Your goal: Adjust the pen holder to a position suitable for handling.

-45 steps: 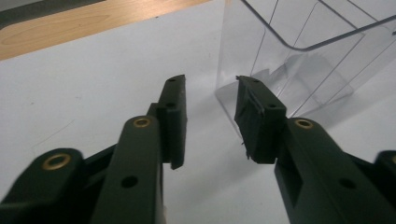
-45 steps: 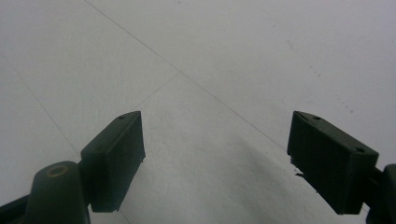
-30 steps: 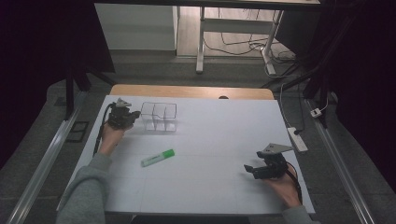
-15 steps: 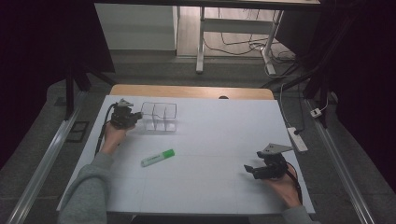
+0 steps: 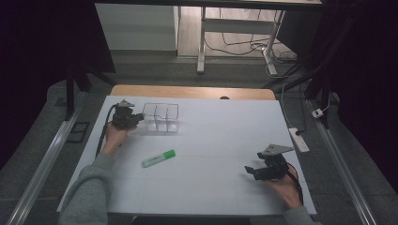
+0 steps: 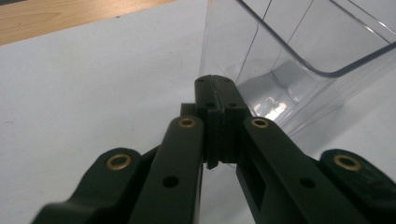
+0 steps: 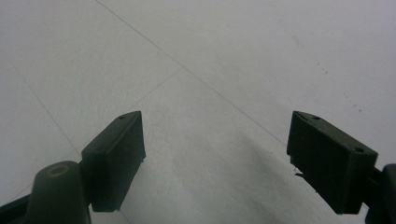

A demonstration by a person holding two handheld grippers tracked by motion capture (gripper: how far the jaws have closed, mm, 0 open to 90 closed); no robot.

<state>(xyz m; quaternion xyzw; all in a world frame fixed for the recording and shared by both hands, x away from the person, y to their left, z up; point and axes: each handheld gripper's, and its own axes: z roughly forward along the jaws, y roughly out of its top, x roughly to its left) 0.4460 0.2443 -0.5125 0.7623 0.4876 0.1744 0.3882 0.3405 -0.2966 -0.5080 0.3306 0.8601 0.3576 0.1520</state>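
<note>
A matte white table (image 5: 211,140) holds a clear, glossy plastic box (image 5: 162,117) with thin dividers, near its far left. The left gripper (image 6: 215,88), matt black with brass rivets, has its jaws pressed together just beside the box's corner. The right gripper (image 7: 215,154) rests near right, its blocky jaws wide apart. A green marker (image 5: 158,158) lies between them.

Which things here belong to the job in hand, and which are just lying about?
In the job:
- clear divided box, next to the shut left gripper
- green marker, lying on the white table between the hands
- right gripper, jaws open over bare table

Lying about:
- power strip at the table's right edge
- cables on the floor beyond
</note>
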